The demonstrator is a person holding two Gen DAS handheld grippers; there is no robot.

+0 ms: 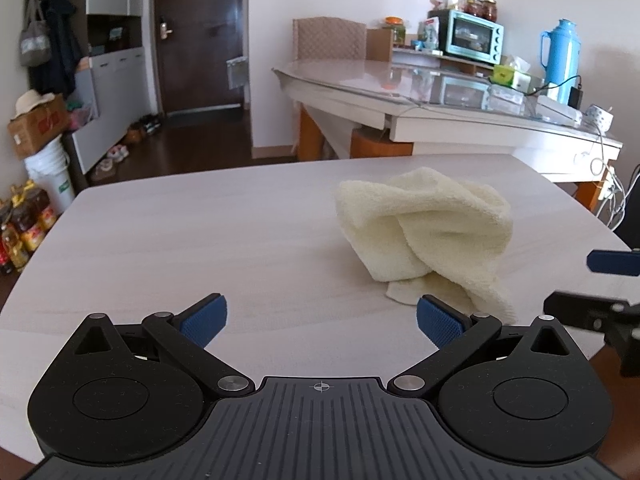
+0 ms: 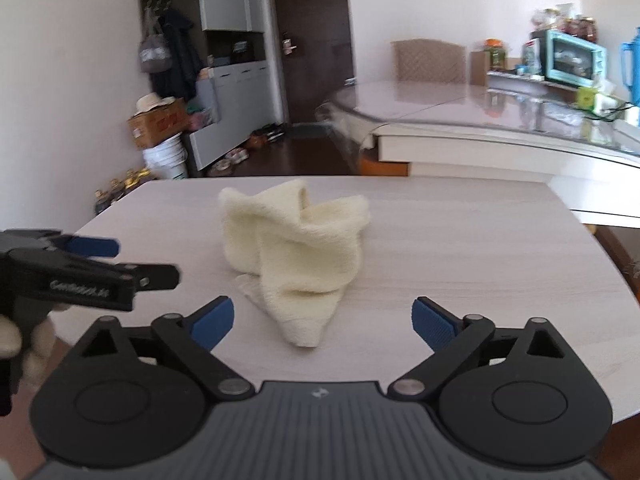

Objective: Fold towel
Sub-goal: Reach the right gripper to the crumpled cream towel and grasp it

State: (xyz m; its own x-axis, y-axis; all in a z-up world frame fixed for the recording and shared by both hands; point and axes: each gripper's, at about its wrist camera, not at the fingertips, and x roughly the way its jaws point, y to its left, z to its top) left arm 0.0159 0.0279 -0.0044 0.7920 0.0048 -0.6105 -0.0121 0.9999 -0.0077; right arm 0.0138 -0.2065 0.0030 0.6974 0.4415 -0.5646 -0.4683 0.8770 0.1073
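Pale table point(image 1: 200, 240) – crumpled towel point(image 1: 428, 232) just beyond both spread, empty fingers point(image 2: 216, 320)

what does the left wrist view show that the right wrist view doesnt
Only the left wrist view shows the white roll and the whole blue thermos, plus the right gripper entering at its right edge. Only the right wrist view shows the gloved hand holding the left gripper. Both show the crumpled cream towel lying ungrasped on the pale table, the teal oven and the dark door.
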